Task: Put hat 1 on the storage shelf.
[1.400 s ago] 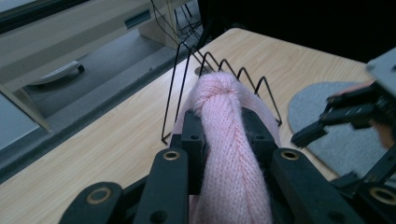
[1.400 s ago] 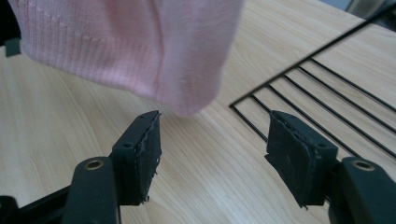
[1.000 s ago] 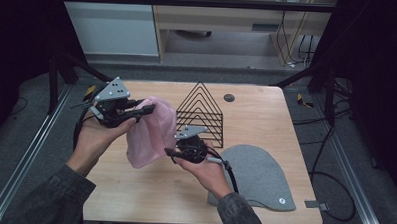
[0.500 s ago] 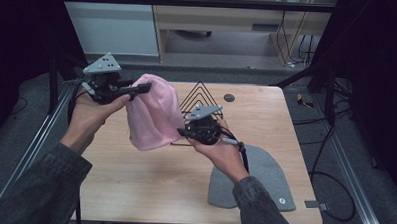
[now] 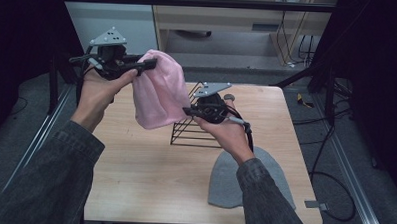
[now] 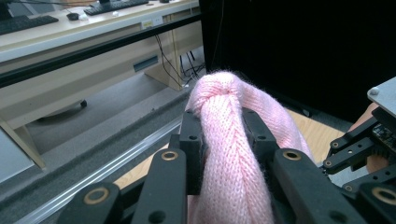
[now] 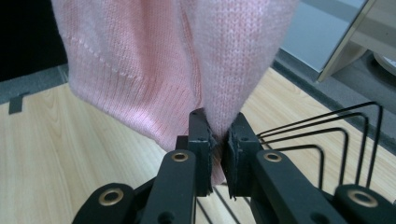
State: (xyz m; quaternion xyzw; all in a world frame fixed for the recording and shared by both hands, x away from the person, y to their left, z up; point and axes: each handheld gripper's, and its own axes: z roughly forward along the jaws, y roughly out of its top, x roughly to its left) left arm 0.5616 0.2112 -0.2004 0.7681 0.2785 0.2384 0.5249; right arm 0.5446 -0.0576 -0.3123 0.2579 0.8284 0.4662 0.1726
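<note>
A pink knitted hat (image 5: 157, 90) hangs in the air above the wooden table (image 5: 149, 180), held between both grippers. My left gripper (image 5: 149, 66) is at the upper left and is shut on the hat's bunched top (image 6: 224, 154), which bulges out between its jaws (image 6: 223, 126). My right gripper (image 5: 187, 111) sits lower, at the hat's right edge, and is shut on a pinch of the hat's fabric (image 7: 140, 70) near the ribbed hem. The pinch narrows to a thin fold between the right gripper's jaws (image 7: 219, 135).
A black wire rack (image 5: 195, 134) stands on the table just under the right gripper, and its bars (image 7: 336, 140) show close by in the right gripper view. A grey hat (image 5: 231, 185) lies flat at the front right. Desks and cables lie beyond the table.
Both hands have risen and carried the pink hat up off the table. The left gripper has gone up and left, the right one up and right beside the rack.
</note>
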